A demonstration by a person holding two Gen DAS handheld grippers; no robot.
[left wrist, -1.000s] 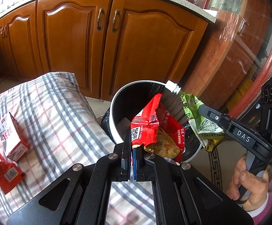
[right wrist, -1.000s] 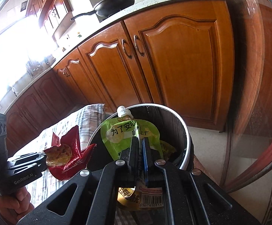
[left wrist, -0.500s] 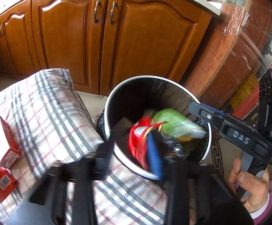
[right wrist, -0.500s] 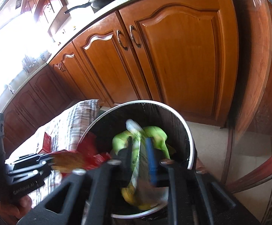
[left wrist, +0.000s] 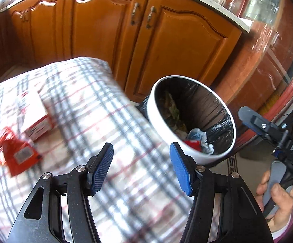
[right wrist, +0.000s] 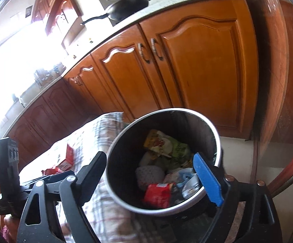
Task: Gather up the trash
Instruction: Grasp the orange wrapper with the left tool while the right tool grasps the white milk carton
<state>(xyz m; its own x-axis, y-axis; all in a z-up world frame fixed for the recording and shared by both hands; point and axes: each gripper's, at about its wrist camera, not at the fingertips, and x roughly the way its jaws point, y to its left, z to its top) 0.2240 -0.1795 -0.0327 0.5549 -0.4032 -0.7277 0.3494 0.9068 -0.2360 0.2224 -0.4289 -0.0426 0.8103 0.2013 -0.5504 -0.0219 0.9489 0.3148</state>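
Observation:
A white-rimmed trash bin (left wrist: 162, 119) with a black liner stands beside the plaid-covered table (left wrist: 97, 121). Inside it lie a red snack bag (right wrist: 157, 195), a green pouch (right wrist: 172, 147) and crumpled wrappers. My left gripper (left wrist: 141, 166) is open and empty above the table edge, just left of the bin. My right gripper (right wrist: 152, 172) is open and empty above the bin (right wrist: 116, 192); it shows at the right of the left wrist view (left wrist: 253, 121). A red and white carton (left wrist: 35, 115) and a red packet (left wrist: 15, 154) lie on the table at left.
Wooden kitchen cabinets (left wrist: 106, 40) stand close behind the bin and table. A black pan (right wrist: 128, 6) sits on the counter above. A red-framed glass door (left wrist: 284, 64) is at the right. The left gripper's body (right wrist: 6, 174) shows at the far left of the right wrist view.
Both grippers opened and let go: the red snack bag and the green pouch fell into the bin. The left gripper has swung left, back over the table.

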